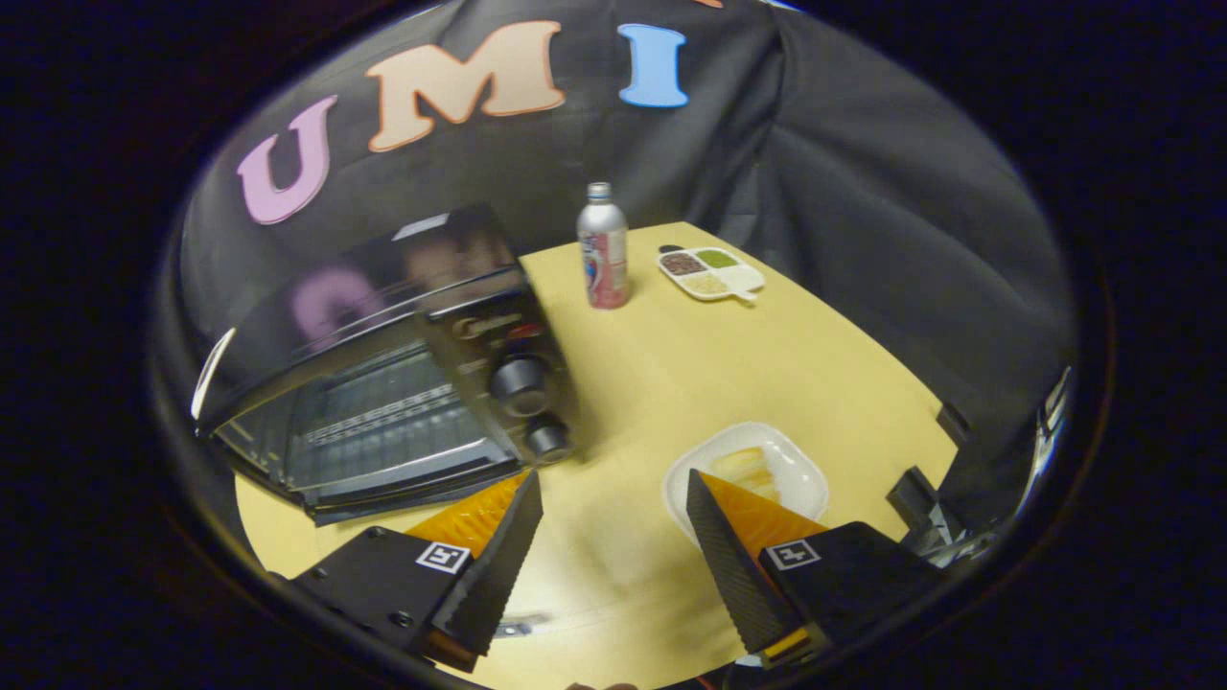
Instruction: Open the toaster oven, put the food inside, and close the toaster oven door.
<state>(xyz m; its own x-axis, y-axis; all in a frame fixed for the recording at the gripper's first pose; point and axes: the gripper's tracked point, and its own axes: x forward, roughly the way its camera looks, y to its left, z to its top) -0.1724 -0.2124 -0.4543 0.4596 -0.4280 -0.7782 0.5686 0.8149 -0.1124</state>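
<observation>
Hovering spread wide and empty, the tongs [613, 489] flank bare table [633, 402] between toaster oven [383, 412] and plate [800, 474].

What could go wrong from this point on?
1. The claw hangs open over bare table, and the toaster oven door looks shut, so a careless pull at the door might shift the oven.
2. The food lies on a plate partly behind one finger; it could get nudged.

Hand-held gripper [613, 489] spread wide — toaster oven [383, 402] door shut.
</observation>
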